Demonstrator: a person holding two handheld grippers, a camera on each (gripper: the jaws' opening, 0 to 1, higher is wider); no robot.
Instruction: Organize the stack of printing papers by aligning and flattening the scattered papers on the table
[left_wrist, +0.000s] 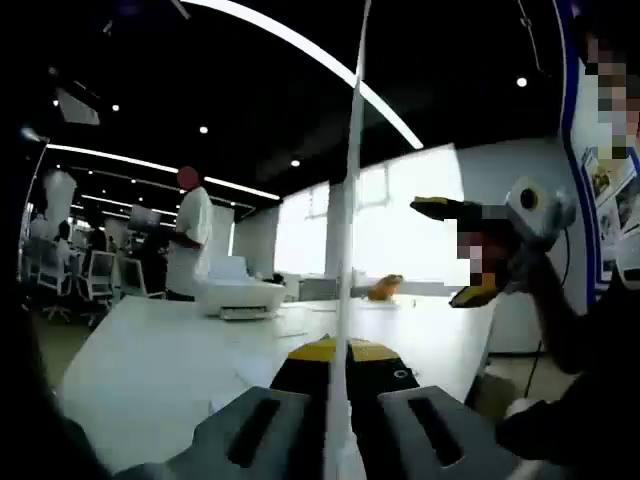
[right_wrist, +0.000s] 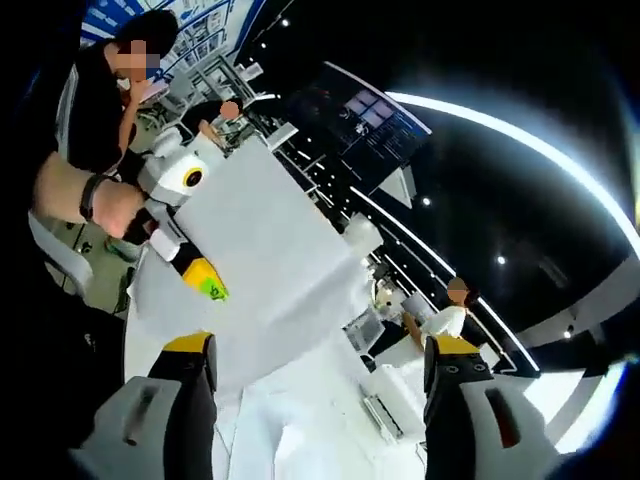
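Note:
My left gripper (left_wrist: 340, 352) is shut on a white sheet of paper (left_wrist: 352, 200) that stands upright and edge-on between its jaws. In the right gripper view that same sheet (right_wrist: 265, 235) hangs broad and tilted above the table, pinched at its lower left by the left gripper (right_wrist: 198, 275) in a person's hand (right_wrist: 112, 205). My right gripper (right_wrist: 320, 350) stands wide open, below the sheet and apart from it. It also shows at the right of the left gripper view, the right gripper (left_wrist: 452, 252) with yellow-tipped jaws spread. More white papers (right_wrist: 290, 430) lie on the table under the sheet.
A long white table (left_wrist: 170, 360) runs away from me, with a white printer (left_wrist: 240, 292) at its far end. A person in a white shirt (left_wrist: 190, 235) stands behind it. Office chairs (left_wrist: 85, 275) are at the far left. Bright windows (left_wrist: 400, 230) lie beyond.

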